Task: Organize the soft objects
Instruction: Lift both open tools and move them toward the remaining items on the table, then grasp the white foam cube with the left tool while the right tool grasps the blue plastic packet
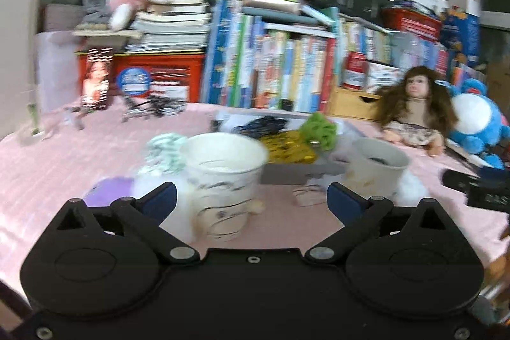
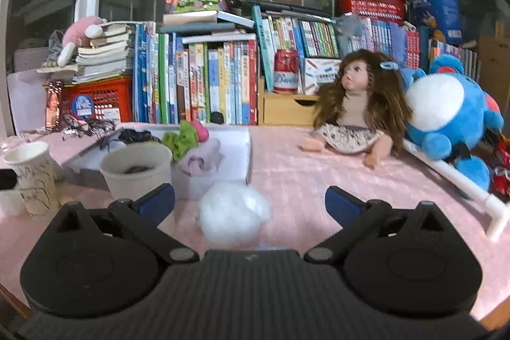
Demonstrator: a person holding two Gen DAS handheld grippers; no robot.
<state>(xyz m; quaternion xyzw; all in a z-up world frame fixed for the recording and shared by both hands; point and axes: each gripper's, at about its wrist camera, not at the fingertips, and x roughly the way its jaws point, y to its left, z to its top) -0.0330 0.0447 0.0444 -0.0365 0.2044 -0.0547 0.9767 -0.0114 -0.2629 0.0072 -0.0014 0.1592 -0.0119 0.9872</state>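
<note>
Both grippers have their fingers spread wide with nothing gripped. The left gripper [image 1: 251,196] faces a white paper cup [image 1: 224,177] with scribbly lines on the pink table [image 1: 47,168]. The right gripper [image 2: 250,199] hangs over a white cotton fluff ball [image 2: 232,217], which sits between its fingers. A second cup [image 2: 137,171] stands just left of it, by a shallow box of scrunchies [image 2: 242,148].

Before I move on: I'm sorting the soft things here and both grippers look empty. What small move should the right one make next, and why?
Probably ease the right gripper forward and down so its fingers straddle the white stuffing clump. The fingers are wide open with nothing between them, and the clump lies loose on the pink tablecloth just ahead of them, slightly left of centre, beside the grey cup.
</note>
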